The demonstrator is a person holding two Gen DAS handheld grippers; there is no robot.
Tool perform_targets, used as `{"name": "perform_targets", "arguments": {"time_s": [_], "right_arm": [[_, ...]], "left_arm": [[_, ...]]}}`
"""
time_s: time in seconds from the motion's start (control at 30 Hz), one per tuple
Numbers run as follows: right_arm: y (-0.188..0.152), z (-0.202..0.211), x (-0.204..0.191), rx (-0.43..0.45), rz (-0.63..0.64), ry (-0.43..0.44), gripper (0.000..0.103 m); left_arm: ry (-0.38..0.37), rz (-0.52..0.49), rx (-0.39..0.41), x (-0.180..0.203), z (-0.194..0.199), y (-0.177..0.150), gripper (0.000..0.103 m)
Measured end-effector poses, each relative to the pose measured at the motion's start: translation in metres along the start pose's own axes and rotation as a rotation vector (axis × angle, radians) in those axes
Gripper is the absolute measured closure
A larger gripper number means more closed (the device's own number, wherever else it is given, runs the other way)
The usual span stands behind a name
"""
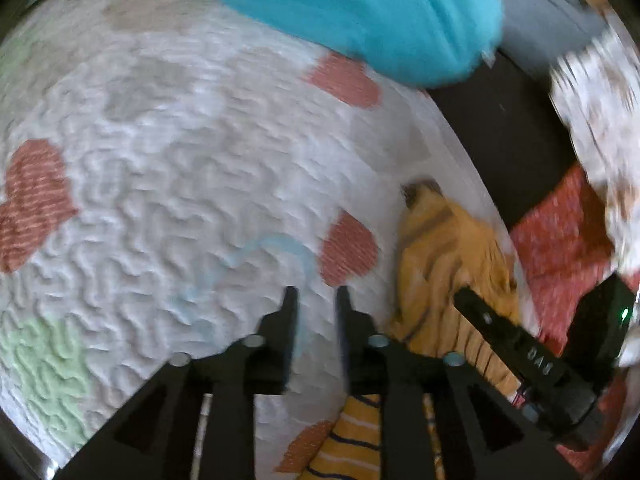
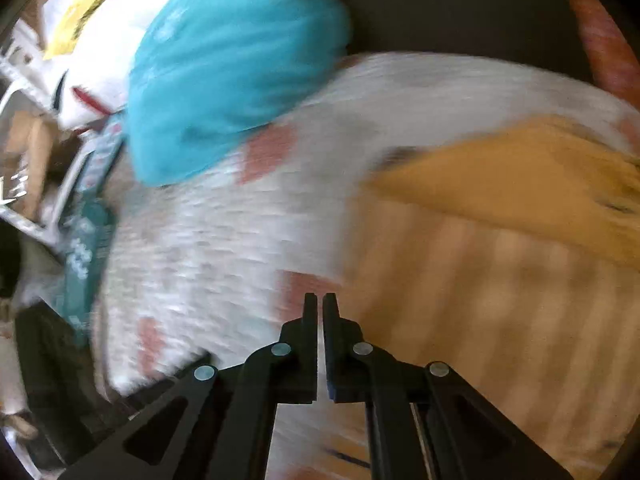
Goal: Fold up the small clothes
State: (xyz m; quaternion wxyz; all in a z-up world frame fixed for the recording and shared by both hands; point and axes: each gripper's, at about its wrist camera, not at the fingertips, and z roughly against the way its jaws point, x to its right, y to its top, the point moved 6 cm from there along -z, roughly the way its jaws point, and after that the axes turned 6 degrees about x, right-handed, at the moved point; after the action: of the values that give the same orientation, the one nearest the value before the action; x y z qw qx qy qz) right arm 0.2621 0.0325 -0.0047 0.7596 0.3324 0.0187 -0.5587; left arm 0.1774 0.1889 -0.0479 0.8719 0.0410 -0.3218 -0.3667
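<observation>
Garment [image 1: 448,248]: mustard-yellow, small, with dark thin stripes and paler bands; crumpled, with one flap folded over in the right wrist view [image 2: 520,184].
Garment position: on the white quilt [image 1: 180,168], near its right edge; a striped part runs down under the left gripper's right linkage.
Quilt: puckered white fabric with red hearts, grey and green patches.
Left gripper [image 1: 313,292]: fingers parted with a clear gap, nothing between them; tips over bare quilt, just left of the garment.
Right gripper [image 2: 319,298]: fingers nearly together, only a thin slit between; no cloth seen between the tips, which stand at the garment's left edge.
Teal cloth [image 1: 360,12]: bunched on the quilt's far side, well apart from the garment.
Red cloth [image 1: 560,236]: right of the quilt, on a dark surface.
Hard to make out: right wrist view is heavily motion-blurred; stripe detail is smeared. Garment type cannot be told. The garment's lower part is cut off by the gripper bodies.
</observation>
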Motion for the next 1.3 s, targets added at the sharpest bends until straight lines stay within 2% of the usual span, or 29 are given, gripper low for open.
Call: {"name": "perform_targets", "arguments": {"time_s": [0.13,0.2,0.23,0.3,0.4,0.5,0.63,0.73,0.8,0.87,0.97,1.07,1.13,1.2,1.3], "right_arm": [[-0.025,0.052,0.107,0.024,-0.086,-0.181,0.099],[-0.040,0.085,0.175,0.039,-0.160,-0.323,0.099],[-0.043,0.097,0.198,0.050,-0.183,-0.377,0.099],[-0.056,0.132,0.258,0.078,-0.284,-0.508,0.099],[-0.066,0.172,0.298,0.147,-0.417,-0.542,0.098],[-0.069,0.188,0.305,0.181,-0.408,-0.532,0.082],[-0.060,0.180,0.283,0.226,-0.386,-0.424,0.082],[-0.043,0.158,0.264,0.225,-0.363,-0.346,0.082],[-0.036,0.135,0.261,0.186,-0.373,-0.347,0.082],[-0.038,0.109,0.271,0.099,-0.385,-0.393,0.082],[-0.032,0.107,0.265,0.117,-0.356,-0.444,0.081],[-0.041,0.136,0.248,0.144,-0.319,-0.408,0.079],[-0.058,0.168,0.249,0.166,-0.320,-0.416,0.067],[-0.084,0.210,0.266,0.193,-0.358,-0.443,0.060],[-0.138,0.277,0.307,0.210,-0.431,-0.545,0.053]], "left_arm": [[-0.060,-0.153,-0.071,0.048,-0.024,-0.034,0.079],[-0.063,-0.211,-0.124,0.070,-0.039,-0.052,0.073],[-0.045,-0.215,-0.151,0.073,-0.050,-0.057,0.070],[-0.008,-0.197,-0.200,0.069,-0.063,-0.071,0.070],[0.007,-0.185,-0.181,0.068,-0.063,-0.069,0.070],[-0.010,-0.150,-0.182,0.063,-0.064,-0.067,0.070],[-0.036,-0.120,-0.194,0.055,-0.059,-0.064,0.070],[-0.019,-0.148,-0.185,0.058,-0.057,-0.065,0.070],[0.000,-0.178,-0.177,0.061,-0.056,-0.067,0.070],[0.008,-0.192,-0.179,0.064,-0.057,-0.068,0.069],[-0.007,-0.184,-0.195,0.063,-0.055,-0.066,0.069],[-0.030,-0.178,-0.205,0.061,-0.051,-0.063,0.070],[-0.056,-0.204,-0.177,0.062,-0.039,-0.063,0.070],[-0.098,-0.237,-0.151,0.065,-0.022,-0.068,0.069],[-0.180,-0.257,-0.141,0.069,0.002,-0.088,0.066]]}}
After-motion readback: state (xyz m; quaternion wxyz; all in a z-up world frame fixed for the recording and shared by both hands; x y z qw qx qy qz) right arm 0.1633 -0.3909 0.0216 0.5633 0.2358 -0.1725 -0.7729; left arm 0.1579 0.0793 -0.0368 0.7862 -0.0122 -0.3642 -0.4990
